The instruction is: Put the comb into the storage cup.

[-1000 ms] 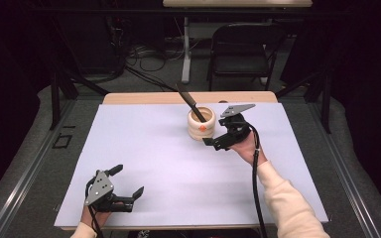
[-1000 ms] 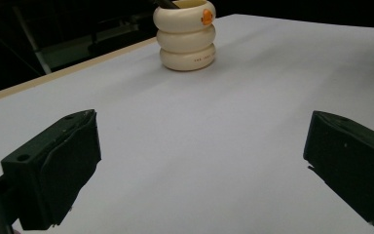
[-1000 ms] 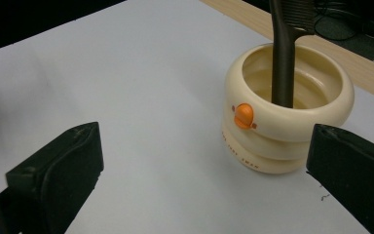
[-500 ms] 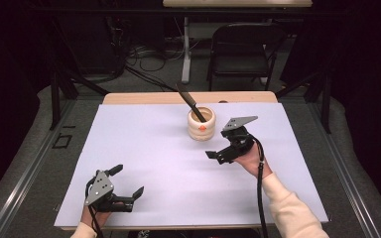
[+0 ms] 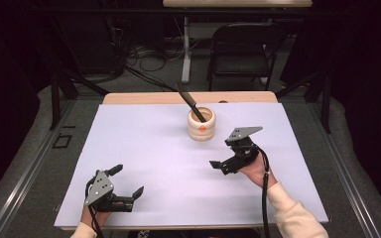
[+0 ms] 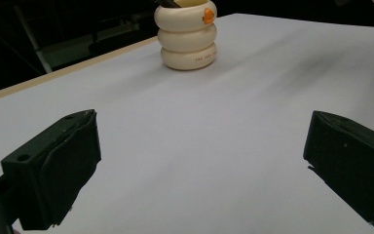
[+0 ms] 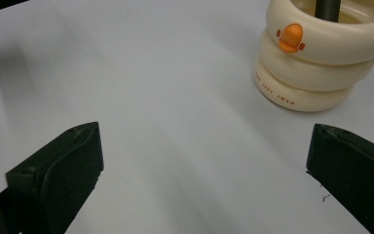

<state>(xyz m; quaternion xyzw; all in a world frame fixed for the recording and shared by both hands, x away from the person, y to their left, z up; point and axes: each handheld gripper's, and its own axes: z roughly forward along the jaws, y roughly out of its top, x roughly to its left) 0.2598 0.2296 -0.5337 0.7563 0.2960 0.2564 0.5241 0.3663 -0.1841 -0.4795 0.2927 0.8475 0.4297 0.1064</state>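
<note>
A cream ringed holder (image 5: 201, 124) with an orange mark stands at the far middle of the white sheet (image 5: 149, 144). A black utensil (image 5: 188, 100) leans out of it toward the far left. My right gripper (image 5: 223, 154) hovers open and empty just near-right of the holder. Its own view has the holder (image 7: 316, 63) ahead at upper right, beyond the wide-apart jaws (image 7: 204, 165). My left gripper (image 5: 128, 181) rests open and empty near the sheet's front left corner. In its view the holder (image 6: 187, 36) stands far ahead of the jaws (image 6: 202, 156).
The table's wooden far edge (image 5: 144, 98) shows beyond the sheet. A black chair (image 5: 243, 44) and floor cables (image 5: 144, 54) lie behind the table. A cable (image 5: 265, 198) trails from the right gripper along the sleeve.
The right gripper has drawn back from the holder toward the near side and slightly right. The left gripper has stayed put.
</note>
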